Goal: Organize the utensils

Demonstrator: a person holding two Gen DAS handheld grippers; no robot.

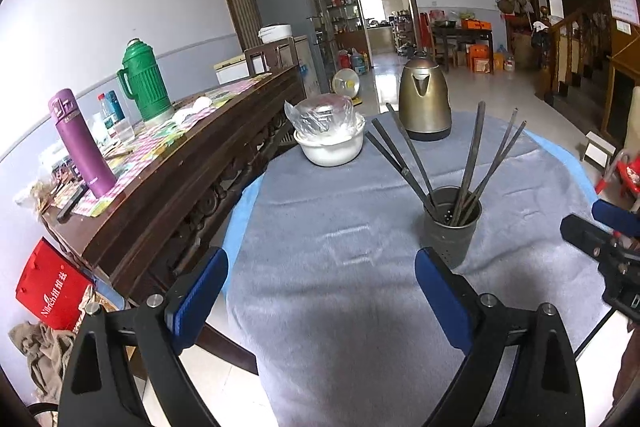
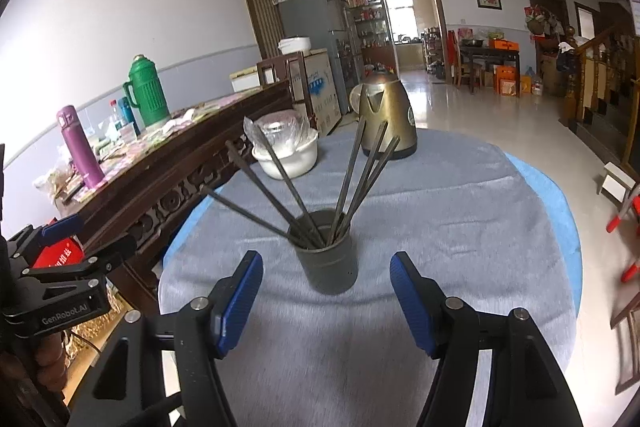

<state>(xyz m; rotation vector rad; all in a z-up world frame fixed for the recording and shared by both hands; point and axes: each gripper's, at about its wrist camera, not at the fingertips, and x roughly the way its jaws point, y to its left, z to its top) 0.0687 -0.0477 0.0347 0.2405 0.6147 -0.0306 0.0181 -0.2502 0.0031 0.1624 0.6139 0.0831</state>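
A dark grey utensil cup stands upright on the grey cloth of the round table. Several dark chopsticks stand in it, fanned out. My left gripper is open and empty, with the cup just beyond its right finger. My right gripper is open and empty, just short of the cup, which sits between its two fingers' line. The left gripper also shows at the left edge of the right wrist view, and the right gripper at the right edge of the left wrist view.
A white bowl with a plastic-wrapped item and a gold kettle stand at the table's far side. A long dark sideboard with a purple flask and a green thermos runs along the left.
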